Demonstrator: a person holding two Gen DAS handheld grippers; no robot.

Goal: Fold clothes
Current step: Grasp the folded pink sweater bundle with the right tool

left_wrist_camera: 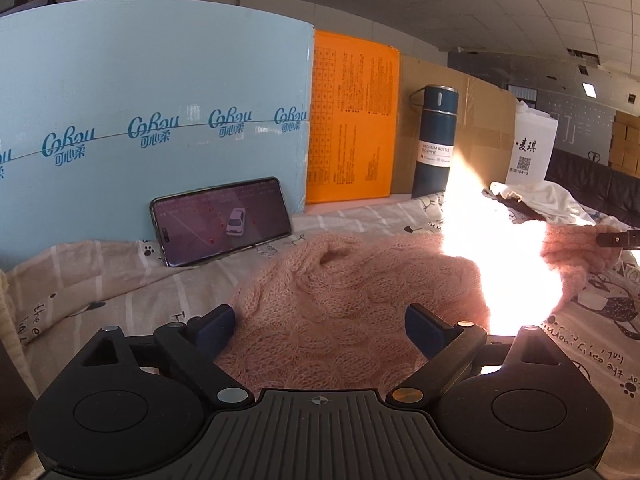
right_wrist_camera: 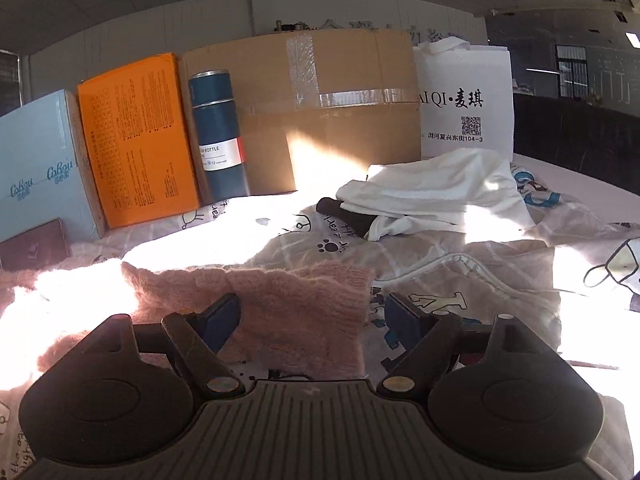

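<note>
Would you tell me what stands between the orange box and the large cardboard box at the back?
A dark blue vacuum bottle stands upright between the orange box and the cardboard box; the right wrist view shows this most clearly.

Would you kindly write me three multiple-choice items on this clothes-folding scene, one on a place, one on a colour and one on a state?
1. Where does the phone stand?
A. Leaning against the light blue box
B. On the orange box
C. Inside the white bag

2. What colour is the sweater between the left gripper fingers?
A. White
B. Pink
C. Navy

3. How is the right gripper?
A. Shut on the flask
B. Shut on the white garment
C. Open, around the sweater's sleeve

Answers: 1 A, its back rests on the blue box. 2 B, the knit is pink. 3 C, the fingers stand apart with the sleeve end between them.
</note>
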